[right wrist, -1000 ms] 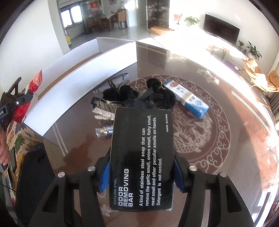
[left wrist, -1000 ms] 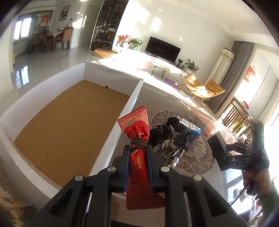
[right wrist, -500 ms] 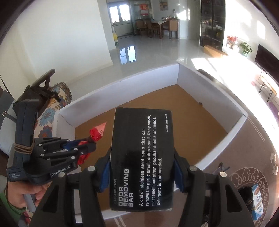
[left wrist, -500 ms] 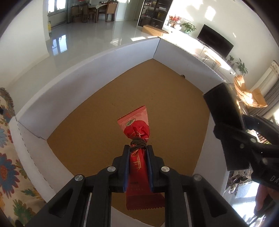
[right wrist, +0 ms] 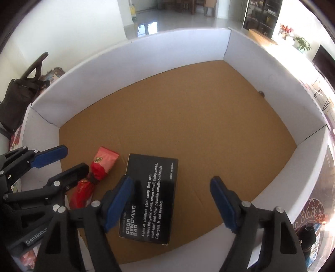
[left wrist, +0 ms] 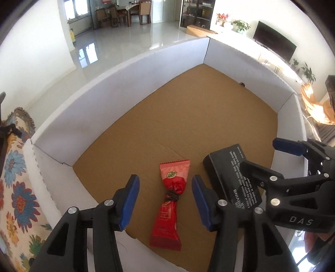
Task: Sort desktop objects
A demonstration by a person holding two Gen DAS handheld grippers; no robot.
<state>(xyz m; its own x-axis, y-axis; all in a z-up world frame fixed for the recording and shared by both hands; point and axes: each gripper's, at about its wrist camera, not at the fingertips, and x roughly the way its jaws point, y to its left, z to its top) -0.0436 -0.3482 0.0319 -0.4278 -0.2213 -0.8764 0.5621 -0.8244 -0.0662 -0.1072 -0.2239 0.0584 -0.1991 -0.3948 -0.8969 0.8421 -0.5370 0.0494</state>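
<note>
A floral cloth (left wrist: 16, 188) lies near left. A black bag (right wrist: 14, 104) sits at far left. Far off, a television (left wrist: 274, 42), potted plants (left wrist: 240, 24) and dining chairs (left wrist: 142, 10) line a glossy-floored room.

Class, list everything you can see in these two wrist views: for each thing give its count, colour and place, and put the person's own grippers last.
cardboard box: one, white walls, brown floor, fills both views.
snack packet: one, red, tied round the middle with a dark band, lying on the box floor near the front.
soap box: one, black with white print, lying flat on the box floor beside the packet, apart from it.
small dark speck: one, at the foot of the far right wall; too small to tell what it is.
flowered cloth: one, cream with blue and red flowers, outside the box on its left.
television: one, black, far wall.
left gripper: one, black with blue pads, jaws opening, clear of the packet.
right gripper: one, same colours, jaws opening above the soap box.
</note>
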